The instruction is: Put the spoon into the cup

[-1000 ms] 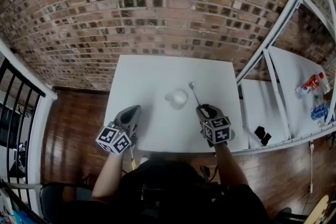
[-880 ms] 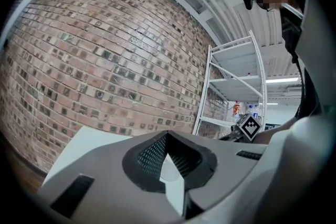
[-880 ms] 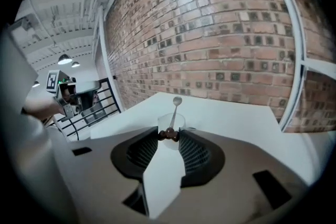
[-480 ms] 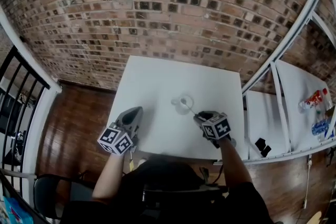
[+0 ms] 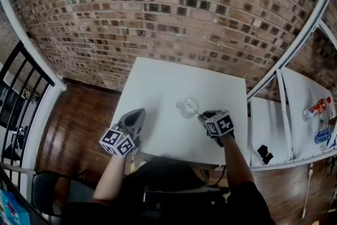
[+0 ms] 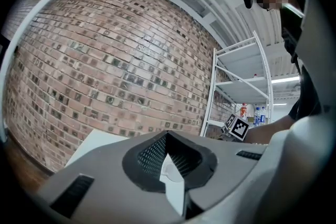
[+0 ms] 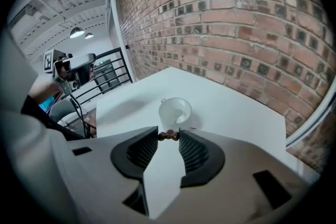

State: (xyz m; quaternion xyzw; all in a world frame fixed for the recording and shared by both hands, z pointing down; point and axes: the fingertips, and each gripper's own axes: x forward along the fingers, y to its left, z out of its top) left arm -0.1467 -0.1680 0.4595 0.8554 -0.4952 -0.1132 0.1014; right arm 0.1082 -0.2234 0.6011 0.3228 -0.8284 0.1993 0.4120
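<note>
Right gripper (image 7: 168, 134), lower centre, narrow grip on spoon (image 7: 168, 136) handle, tip in cup (image 7: 175, 111). Left gripper (image 6: 167, 136) closed, empty. White table (image 5: 158, 81), brick wall (image 5: 158, 8) behind.

Worktop (image 5: 158, 87) plain white; cup (image 7: 175, 111) white; spoon (image 7: 168, 136) shows a brown beaded handle end. Left gripper (image 6: 167, 135) and right gripper (image 7: 168, 132) are grey with black mesh-textured fingers (image 7: 140, 152), their marker cubes (image 5: 117, 142) black-and-white squares. Wall (image 5: 158, 8) is red-brown brick with pale mortar; floor (image 5: 79, 118) is dark reddish wood.
</note>
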